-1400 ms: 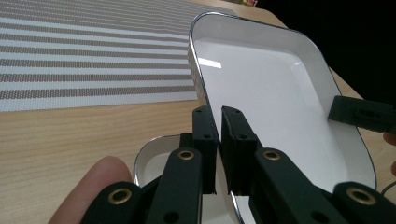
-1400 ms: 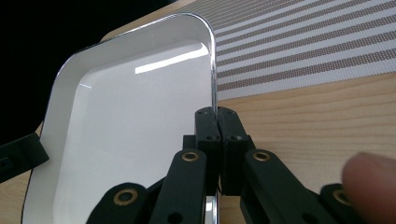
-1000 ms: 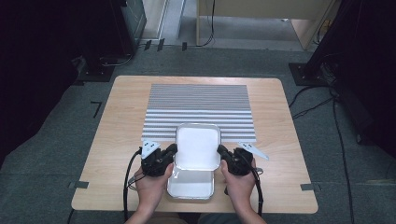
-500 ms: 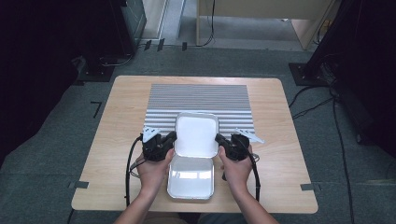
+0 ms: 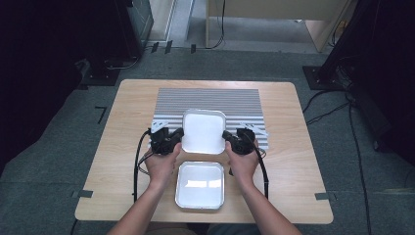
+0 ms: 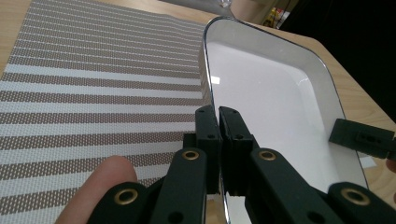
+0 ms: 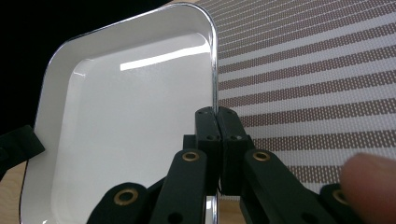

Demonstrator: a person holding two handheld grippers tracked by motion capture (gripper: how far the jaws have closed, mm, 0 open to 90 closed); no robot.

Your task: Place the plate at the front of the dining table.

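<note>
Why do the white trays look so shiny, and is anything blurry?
Right gripper view: ceiling light streaks across the held tray; a blurred fingertip shows bottom right. Left gripper view: small glint on the rim, blurred finger. High view: soft glare on the near tray.

Our two bare forearms rise from the bottom of the high view toward mid-frame. Our left hand point(image 5: 161, 164) holds the black two-jaw left gripper point(image 5: 177, 134), jaws clamped together, pointing right. Our right hand point(image 5: 243, 164) holds the matching right gripper point(image 5: 227, 135), jaws clamped, pointing left.

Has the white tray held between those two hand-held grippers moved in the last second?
Yes. The held tray has travelled away from the person, off the second tray and over the striped mat.
</note>
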